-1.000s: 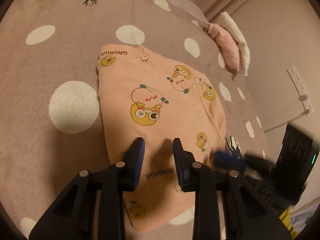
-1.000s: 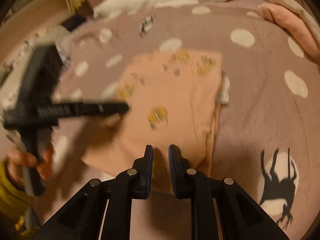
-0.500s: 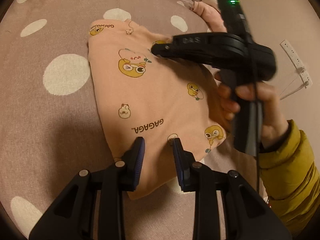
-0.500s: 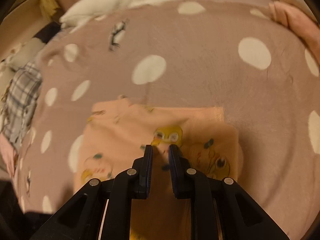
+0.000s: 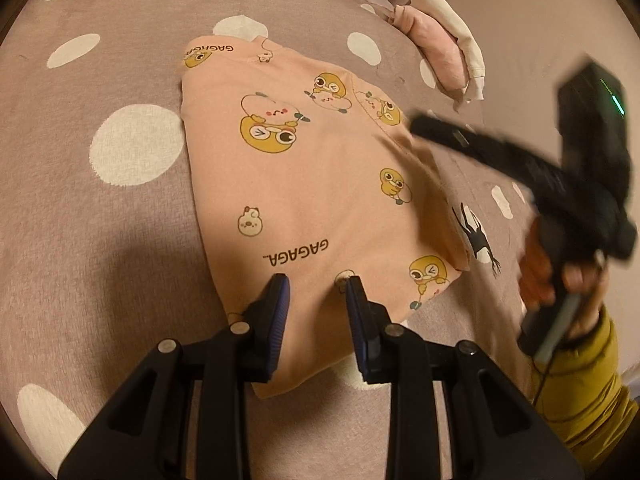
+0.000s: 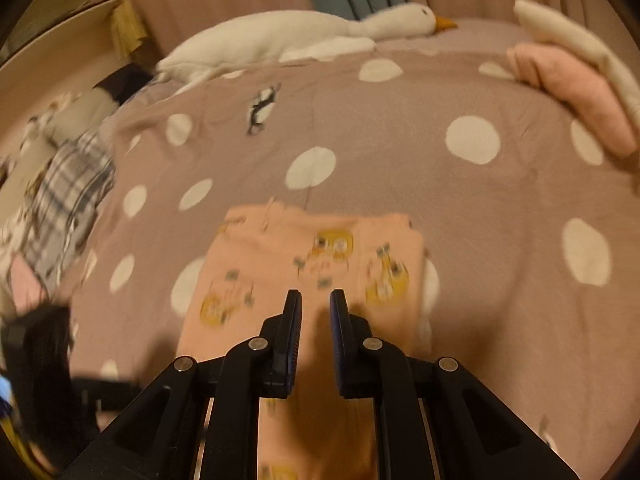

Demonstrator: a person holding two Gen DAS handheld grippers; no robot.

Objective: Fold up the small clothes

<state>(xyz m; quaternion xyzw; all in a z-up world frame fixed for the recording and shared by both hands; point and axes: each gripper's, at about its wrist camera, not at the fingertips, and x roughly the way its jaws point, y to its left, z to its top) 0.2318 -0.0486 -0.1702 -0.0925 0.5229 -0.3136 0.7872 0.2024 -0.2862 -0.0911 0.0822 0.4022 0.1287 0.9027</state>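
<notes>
A peach garment (image 5: 312, 184) printed with yellow ducks lies folded into a rough rectangle on the dotted mauve bedspread (image 5: 100, 240). My left gripper (image 5: 317, 280) hangs over its near edge, jaws open, the flat cloth showing in the gap. In the left wrist view my right gripper (image 5: 420, 125), blurred, sits above the garment's right edge, held by a hand (image 5: 560, 276) in a yellow sleeve. In the right wrist view the same gripper (image 6: 316, 293) is shut to a narrow slit with nothing in it, above the garment (image 6: 312, 248).
A stack of folded pink and cream clothes (image 5: 436, 48) lies at the bed's far right, seen also in the right wrist view (image 6: 576, 92). A white goose plush (image 6: 288, 40) lies along the back. Plaid cloth (image 6: 64, 208) is heaped at the left.
The right gripper has swung from over the garment's far part out to its right edge, and its view has pulled back. The left gripper has barely moved in the last half second.
</notes>
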